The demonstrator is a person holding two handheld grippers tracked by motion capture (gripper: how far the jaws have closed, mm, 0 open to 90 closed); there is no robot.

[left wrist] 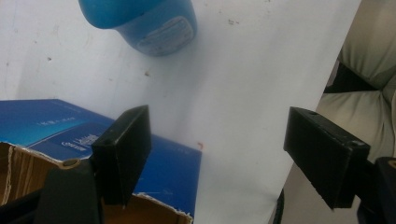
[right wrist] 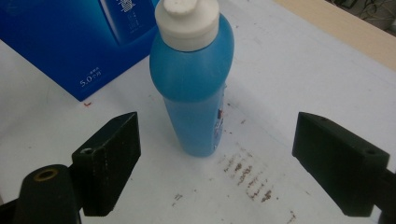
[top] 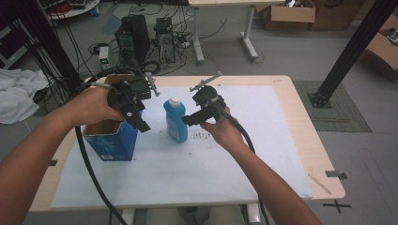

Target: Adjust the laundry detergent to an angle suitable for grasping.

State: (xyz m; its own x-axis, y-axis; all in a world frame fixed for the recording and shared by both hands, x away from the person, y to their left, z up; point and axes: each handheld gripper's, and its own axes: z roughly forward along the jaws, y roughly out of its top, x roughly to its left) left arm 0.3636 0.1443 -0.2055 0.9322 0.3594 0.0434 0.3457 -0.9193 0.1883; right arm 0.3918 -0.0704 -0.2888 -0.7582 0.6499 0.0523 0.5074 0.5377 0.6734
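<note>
One blue bottle (right wrist: 194, 88) stands straight up on the desk (top: 281, 136) between the two hands, right in front of the right gripper (right wrist: 224, 163), whose jaws are wide open with nothing in them, while the left gripper (left wrist: 229, 158), open too, waits over the blue box (top: 112, 138).

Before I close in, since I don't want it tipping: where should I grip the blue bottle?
Take the blue bottle across its straight lower body, below the bulging shoulder and white cap. It stands upright, so come in level from the right hand-held gripper, whose open jaws already flank it.
</note>
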